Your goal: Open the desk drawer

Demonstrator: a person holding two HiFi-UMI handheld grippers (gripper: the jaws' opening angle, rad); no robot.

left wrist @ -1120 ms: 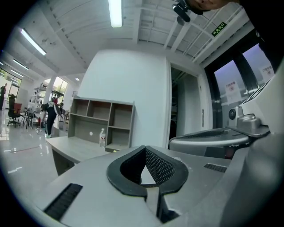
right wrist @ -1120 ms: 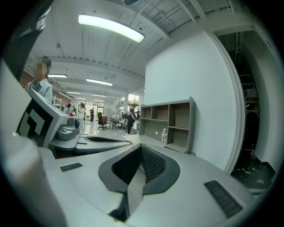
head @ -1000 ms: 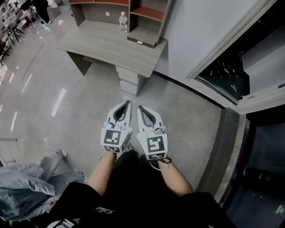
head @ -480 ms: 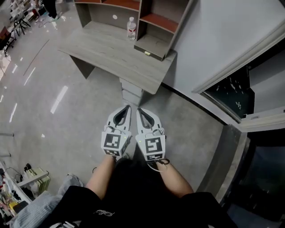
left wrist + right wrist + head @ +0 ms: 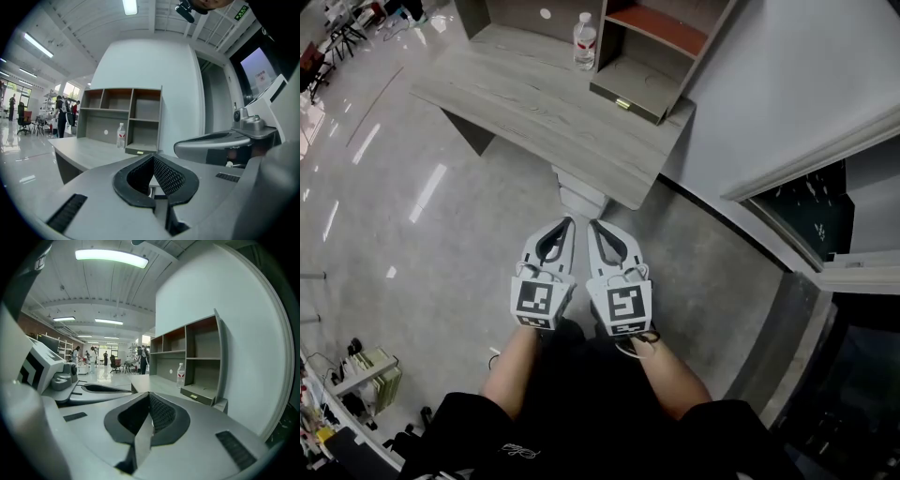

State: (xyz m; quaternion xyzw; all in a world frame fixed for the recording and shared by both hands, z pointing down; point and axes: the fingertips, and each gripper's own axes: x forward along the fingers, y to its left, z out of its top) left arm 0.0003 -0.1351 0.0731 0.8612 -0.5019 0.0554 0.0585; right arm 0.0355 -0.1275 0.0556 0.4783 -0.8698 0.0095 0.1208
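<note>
Evidently the left gripper and right gripper ride side by side, jaws together and empty, aimed at the far desk, whose drawers seem beyond reach.

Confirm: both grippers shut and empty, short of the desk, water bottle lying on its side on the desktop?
Wrong: the water bottle stands upright on the desk, beside the shelf unit, as the head view shows. The rest holds: left gripper and right gripper are both shut, empty and short of the desk.
</note>
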